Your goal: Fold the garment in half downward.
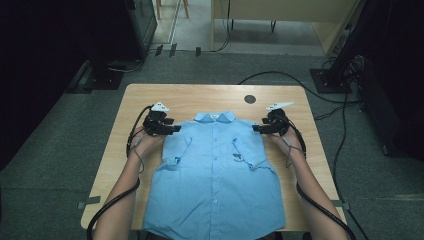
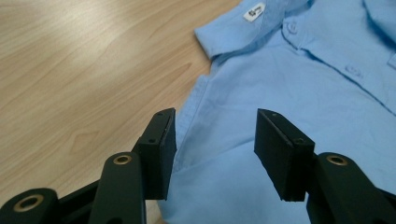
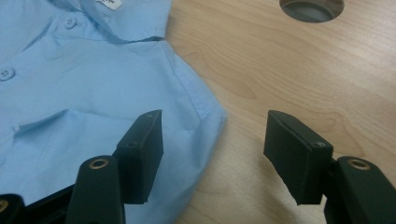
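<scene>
High view: L gripper (image 1: pixel 176 129) | R gripper (image 1: pixel 256 128) | both open at shirt (image 1: pixel 215 175) shoulders

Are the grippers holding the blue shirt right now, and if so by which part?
Nothing is held. The left gripper and right gripper stand open over the two shoulders of the blue shirt, pads not pressing the cloth.

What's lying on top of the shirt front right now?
Both short sleeves are folded inward over the blue shirt front, covering the fabric beneath them. Both grippers sit open at the shoulders.
</scene>
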A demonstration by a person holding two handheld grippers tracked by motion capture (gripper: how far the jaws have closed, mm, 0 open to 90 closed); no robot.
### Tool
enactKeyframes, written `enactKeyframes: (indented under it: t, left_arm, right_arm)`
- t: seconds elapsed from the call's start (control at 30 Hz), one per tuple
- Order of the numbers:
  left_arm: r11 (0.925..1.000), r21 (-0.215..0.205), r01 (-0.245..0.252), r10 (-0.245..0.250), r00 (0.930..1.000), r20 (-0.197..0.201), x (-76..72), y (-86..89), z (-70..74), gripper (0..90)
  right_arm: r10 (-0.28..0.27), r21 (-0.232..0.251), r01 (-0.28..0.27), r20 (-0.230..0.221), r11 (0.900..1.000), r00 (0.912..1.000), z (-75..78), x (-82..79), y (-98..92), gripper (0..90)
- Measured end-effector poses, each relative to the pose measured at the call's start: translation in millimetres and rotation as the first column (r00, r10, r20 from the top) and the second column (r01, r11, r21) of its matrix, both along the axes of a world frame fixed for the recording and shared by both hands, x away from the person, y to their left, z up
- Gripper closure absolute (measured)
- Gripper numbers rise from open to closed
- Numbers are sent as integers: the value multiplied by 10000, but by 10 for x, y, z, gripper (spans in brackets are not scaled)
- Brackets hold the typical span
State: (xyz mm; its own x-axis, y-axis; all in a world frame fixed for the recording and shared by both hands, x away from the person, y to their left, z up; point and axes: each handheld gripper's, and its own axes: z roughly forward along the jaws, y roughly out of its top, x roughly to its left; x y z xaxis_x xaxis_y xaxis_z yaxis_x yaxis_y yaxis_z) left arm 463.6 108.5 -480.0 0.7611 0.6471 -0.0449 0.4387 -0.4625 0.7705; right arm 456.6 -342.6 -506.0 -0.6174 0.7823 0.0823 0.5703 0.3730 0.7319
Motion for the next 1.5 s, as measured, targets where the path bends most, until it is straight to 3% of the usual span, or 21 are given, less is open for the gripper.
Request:
enactKeyframes:
  t: [0.23,0.4,0.57,0.67,0.83,0.9,1.03,1.07,1.13,1.23,1.3,1.5]
  left_arm:
    - [9996,281,67,-62,9998,-165,76,-84,-39,414]
    - [9990,445,43,-34,9998,-196,106,-106,-64,414]
    - [9986,530,87,-79,9998,-170,126,-131,-87,415]
    - [9983,580,80,-69,9998,-195,146,-151,-96,439]
    - [9964,811,250,-242,9997,-104,175,-201,-99,438]
    - [9973,660,326,-311,9993,-229,195,-219,-108,437]
    - [9951,786,592,-577,9981,-214,203,-261,-152,438]
    - [9951,786,592,-577,9981,-214,203,-261,-152,438]
    - [9953,763,591,-583,9982,-124,203,-278,-160,438]
    - [9956,683,637,-623,9978,-220,218,-308,-184,438]
    - [9935,934,655,-620,9973,-405,246,-357,-212,438]
    - [9926,983,713,-669,9966,-476,268,-401,-249,438]
  right_arm:
    - [191,-139,-188,210,9997,9996,42,30,53,445]
    - [639,-584,-605,582,9965,9963,19,80,178,446]
    - [660,-566,-630,535,9964,9964,14,98,193,498]
    - [956,-444,-927,673,9947,9931,24,130,249,531]
    - [914,-528,-883,609,9947,9939,34,184,284,541]
    - [973,-448,-948,572,9945,9936,34,206,288,536]
    - [1193,-302,-1177,604,9926,9910,49,247,318,516]
    - [1445,-508,-1418,540,9886,9880,55,273,368,516]
    - [1445,-508,-1418,540,9886,9880,55,273,368,528]
    - [1503,-556,-1483,349,9874,9880,57,325,407,541]
    - [1498,-541,-1479,341,9875,9881,53,330,409,547]
    - [1587,-556,-1569,296,9860,9869,-9,345,458,565]
